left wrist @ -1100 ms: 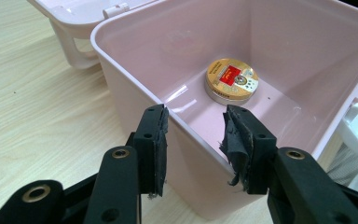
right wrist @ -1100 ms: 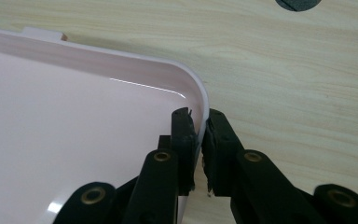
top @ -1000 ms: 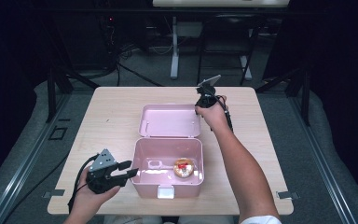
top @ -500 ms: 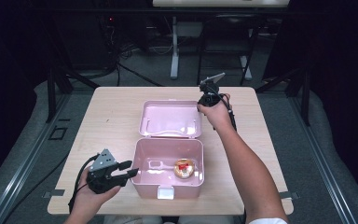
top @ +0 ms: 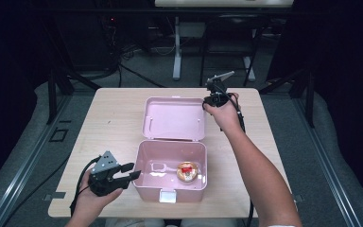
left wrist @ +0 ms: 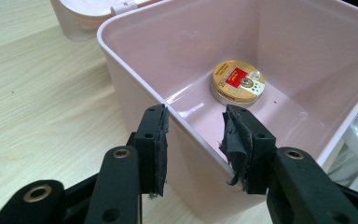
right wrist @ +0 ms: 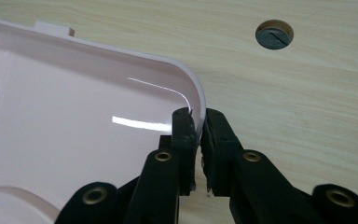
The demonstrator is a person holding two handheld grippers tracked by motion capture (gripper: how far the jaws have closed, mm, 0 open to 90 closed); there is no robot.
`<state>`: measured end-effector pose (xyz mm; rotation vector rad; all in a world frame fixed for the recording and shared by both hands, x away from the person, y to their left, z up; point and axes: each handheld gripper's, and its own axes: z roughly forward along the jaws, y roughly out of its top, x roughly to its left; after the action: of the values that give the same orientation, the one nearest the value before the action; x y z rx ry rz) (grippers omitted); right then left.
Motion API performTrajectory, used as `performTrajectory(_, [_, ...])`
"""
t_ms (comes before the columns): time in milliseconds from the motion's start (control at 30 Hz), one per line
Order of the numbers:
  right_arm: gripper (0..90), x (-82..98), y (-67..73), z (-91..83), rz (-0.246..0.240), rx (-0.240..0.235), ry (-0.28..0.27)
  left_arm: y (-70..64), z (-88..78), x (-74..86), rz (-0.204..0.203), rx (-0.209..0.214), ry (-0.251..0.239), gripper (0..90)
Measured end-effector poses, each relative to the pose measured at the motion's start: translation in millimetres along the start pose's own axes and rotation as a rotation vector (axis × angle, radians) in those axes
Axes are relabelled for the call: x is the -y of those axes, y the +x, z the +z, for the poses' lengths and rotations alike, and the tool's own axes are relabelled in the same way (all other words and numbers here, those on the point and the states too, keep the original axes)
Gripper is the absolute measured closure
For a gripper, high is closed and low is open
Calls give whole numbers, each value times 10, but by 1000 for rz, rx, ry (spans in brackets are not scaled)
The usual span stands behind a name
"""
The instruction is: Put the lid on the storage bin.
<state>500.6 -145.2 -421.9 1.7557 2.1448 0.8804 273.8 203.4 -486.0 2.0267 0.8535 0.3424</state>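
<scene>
High view: a pink box (top: 171, 176) is sitting open near the front of the tabletop (top: 108, 123), its lid (top: 174, 118) hinged back and lying behind it. The right tongs (top: 216, 92) are working at the lid's far right corner, probably to swing it over the box. The left tongs (top: 131, 171) are reaching the box's left wall, likely to steady it.

Left gripper view: the left tongs (left wrist: 193, 137) are standing partly open, straddling the box rim (left wrist: 135, 60) with one pad outside and one inside; the pads are not pressing. A round gold tin (left wrist: 237, 81) is lying on the box floor.

Right gripper view: the right tongs (right wrist: 200, 126) are pinching the lid's rim (right wrist: 193, 91) at its rounded corner, jaws nearly together, lid edge tilting off the tabletop.
</scene>
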Motion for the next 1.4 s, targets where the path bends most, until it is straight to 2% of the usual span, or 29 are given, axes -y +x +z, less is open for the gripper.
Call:
performTrajectory(167, [837, -5, 10, -51, -15, -5, -9, 10, 12, 3, -33, 13, 12, 576])
performTrajectory(267, [837, -5, 34, -68, -27, 7, -12, 9, 12, 0, -30, 12, 15, 574])
performTrajectory(500, [838, -6, 33, -89, -18, -2, -15, 12, 14, -14, -18, 8, 18, 573])
performTrajectory(633, [839, -4, 38, -102, -21, -1, -20, 24, 6, -37, -9, 4, 15, 602])
performTrajectory(1133, [843, -9, 59, -147, -24, 3, -30, 53, 32, -69, -15, 5, 12, 601])
performTrajectory(1233, [845, -12, 75, -130, -24, 2, -35, 80, 42, -107, -24, 14, 12, 603])
performTrajectory(1367, [847, -13, 90, -122, -30, -2, -38, 148, 92, -162, -17, 0, 26, 603])
performTrajectory(1400, [848, -14, 100, -121, -28, -3, -35, 206, 115, -206, -24, -9, 26, 601])
